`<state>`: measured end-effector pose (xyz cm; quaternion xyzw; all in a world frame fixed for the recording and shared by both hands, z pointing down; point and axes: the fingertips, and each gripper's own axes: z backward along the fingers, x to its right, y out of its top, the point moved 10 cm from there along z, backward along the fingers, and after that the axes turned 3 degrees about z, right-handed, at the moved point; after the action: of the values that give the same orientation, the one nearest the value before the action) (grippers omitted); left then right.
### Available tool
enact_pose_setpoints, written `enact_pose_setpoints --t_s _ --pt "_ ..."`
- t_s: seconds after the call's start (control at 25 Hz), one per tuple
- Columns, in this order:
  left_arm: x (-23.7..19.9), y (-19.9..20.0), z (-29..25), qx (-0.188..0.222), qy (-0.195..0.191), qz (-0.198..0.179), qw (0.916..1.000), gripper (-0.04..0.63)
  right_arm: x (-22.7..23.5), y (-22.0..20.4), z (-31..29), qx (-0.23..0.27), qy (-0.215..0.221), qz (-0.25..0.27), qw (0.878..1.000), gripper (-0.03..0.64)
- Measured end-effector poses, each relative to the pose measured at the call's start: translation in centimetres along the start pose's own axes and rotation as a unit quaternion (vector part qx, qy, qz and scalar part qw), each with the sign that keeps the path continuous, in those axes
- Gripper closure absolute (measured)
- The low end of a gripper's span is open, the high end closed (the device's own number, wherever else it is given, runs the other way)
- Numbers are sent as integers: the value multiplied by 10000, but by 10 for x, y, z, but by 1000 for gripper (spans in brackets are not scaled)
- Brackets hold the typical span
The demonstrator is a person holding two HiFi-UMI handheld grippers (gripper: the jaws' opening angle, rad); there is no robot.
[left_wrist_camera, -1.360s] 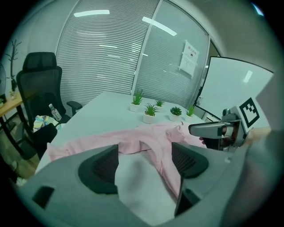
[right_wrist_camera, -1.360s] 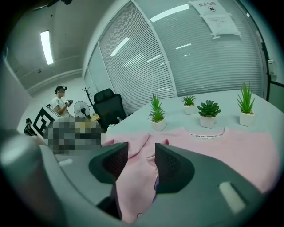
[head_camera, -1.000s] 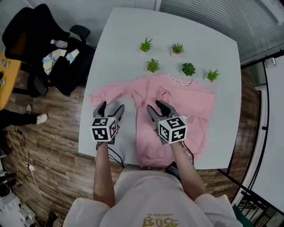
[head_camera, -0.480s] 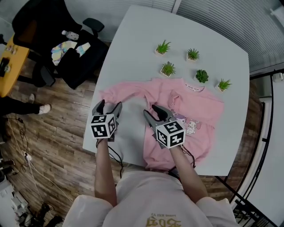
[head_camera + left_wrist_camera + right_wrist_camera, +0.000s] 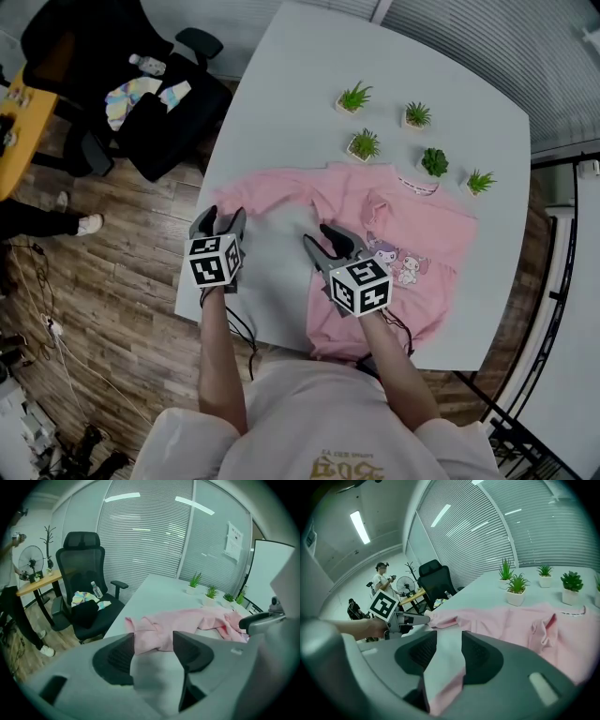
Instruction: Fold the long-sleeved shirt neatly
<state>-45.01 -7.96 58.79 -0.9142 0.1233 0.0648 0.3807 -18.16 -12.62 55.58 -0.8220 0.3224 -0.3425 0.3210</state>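
Observation:
A pink long-sleeved shirt (image 5: pixel 412 234) lies flat on the white table (image 5: pixel 300 94), its printed front up. One sleeve (image 5: pixel 267 186) stretches toward the table's left edge; the other lies folded over the chest. My left gripper (image 5: pixel 223 217) hovers just short of that sleeve's cuff (image 5: pixel 146 631). Its jaws have just been closing, with nothing between them, and they stand apart. My right gripper (image 5: pixel 320 238) is open over the shirt's left side edge, with bare table and pink cloth (image 5: pixel 511 625) showing through the gap. In the left gripper view the gripper (image 5: pixel 153 641) points at the cuff.
Several small potted plants (image 5: pixel 364 144) stand behind the collar. A black office chair (image 5: pixel 141 103) with clothes and a bottle sits left of the table, beside a wooden desk (image 5: pixel 11 141). Two people (image 5: pixel 383 581) stand far off. The table's near edge is by my arms.
My left gripper has moved toward the sleeve cuff and its jaws have narrowed. My right gripper has shifted slightly toward the shirt's left edge. The shirt has not moved.

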Motion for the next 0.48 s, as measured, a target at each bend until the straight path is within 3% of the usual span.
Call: enact_pose_setpoints --t_s 0.24,0.36,0.48 --pt "-1 -6 -7 -160 95 -38 9998 401 1 -4 3 -19 -35 -87 10000 440" --pt "1 -10 -11 -283 56 -118 9995 511 1 -6 4 -15 -30 -125 9999 443" --pt "-2 -12 -11 -264 86 -26 9996 541 0 -5 4 4 -22 -145 9999 446"
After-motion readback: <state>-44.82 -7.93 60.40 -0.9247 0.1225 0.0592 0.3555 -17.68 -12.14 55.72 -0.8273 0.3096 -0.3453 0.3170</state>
